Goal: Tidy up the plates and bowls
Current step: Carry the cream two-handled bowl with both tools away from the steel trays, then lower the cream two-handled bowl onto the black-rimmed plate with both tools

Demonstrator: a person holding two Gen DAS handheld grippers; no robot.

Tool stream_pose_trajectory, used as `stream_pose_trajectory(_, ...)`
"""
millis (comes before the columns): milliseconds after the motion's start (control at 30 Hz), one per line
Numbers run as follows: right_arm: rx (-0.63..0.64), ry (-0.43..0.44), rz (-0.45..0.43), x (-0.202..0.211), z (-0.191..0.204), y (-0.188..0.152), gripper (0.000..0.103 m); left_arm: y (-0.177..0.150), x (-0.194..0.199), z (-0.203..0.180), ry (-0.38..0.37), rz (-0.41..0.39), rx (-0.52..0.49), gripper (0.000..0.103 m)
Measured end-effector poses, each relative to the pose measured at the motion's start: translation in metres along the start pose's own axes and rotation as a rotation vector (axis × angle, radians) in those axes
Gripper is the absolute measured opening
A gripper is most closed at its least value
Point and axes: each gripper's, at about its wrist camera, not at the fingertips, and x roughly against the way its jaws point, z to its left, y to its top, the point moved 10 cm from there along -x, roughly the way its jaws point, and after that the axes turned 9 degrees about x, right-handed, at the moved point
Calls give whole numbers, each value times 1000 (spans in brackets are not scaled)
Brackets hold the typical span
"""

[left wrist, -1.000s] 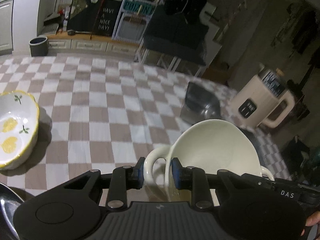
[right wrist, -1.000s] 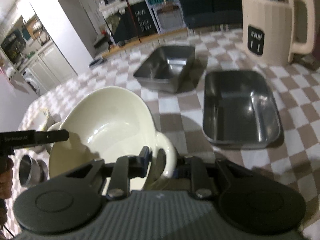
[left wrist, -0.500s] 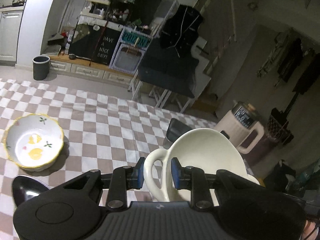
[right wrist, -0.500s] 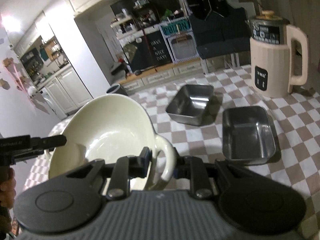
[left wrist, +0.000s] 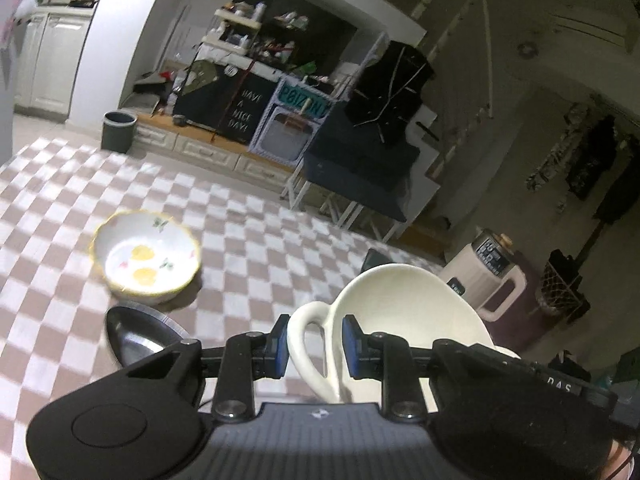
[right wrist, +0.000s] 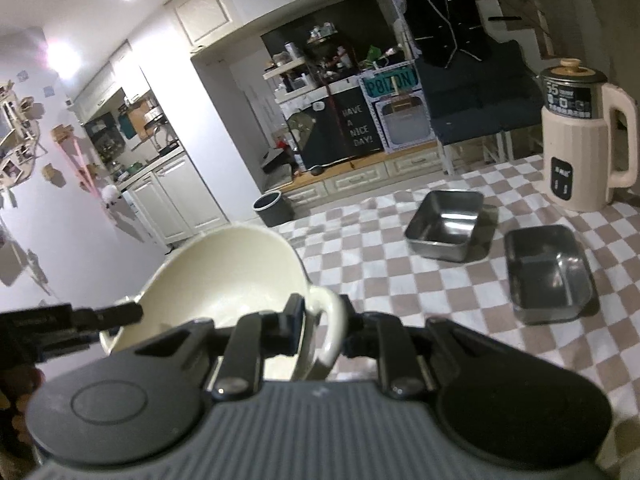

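A cream two-handled bowl (left wrist: 404, 312) is held in the air between both grippers, well above the checked table. My left gripper (left wrist: 315, 346) is shut on the bowl's left handle (left wrist: 306, 336). My right gripper (right wrist: 322, 324) is shut on the bowl's other handle (right wrist: 332, 320); the bowl (right wrist: 224, 276) tilts away from it. A white bowl with lemon print and a yellow rim (left wrist: 146, 258) sits on the table to the left. A small steel bowl (left wrist: 138, 338) sits just in front of it.
Two steel rectangular trays (right wrist: 448, 230) (right wrist: 546, 272) sit on the checked tablecloth (right wrist: 384, 280) at the right. A cream electric kettle (right wrist: 580, 140) stands behind them at the table's far right. Cabinets and a dark sofa lie beyond the table.
Both grippers have lifted the cream bowl higher above the table. The lemon bowl and the steel trays look smaller and farther below.
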Motion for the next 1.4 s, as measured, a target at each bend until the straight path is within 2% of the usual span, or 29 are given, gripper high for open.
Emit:
stream_pose_trajectory(233, 15, 27, 129, -24, 22, -30, 20, -21, 6, 47, 68, 73, 48, 28)
stream_pose_trajectory(367, 50, 37, 167, -32, 33, -40, 20, -28, 7, 62, 95, 94, 43, 28)
stream_pose_trajectory(567, 53, 45, 216, -37, 40, -51, 20, -37, 6, 73, 105, 125, 46, 28)
stream_pose_trajectory(800, 68, 43, 282, -44, 45, -66, 20, -52, -4, 87, 156, 187, 49, 28)
stream_pose_trajectory(933, 91, 40, 317, -50, 49, -73, 20, -59, -10, 99, 191, 222, 58, 30)
stream_pose_trajectory(1400, 144, -2, 411, -64, 52, -92, 20, -83, -35, 121, 241, 314, 67, 36)
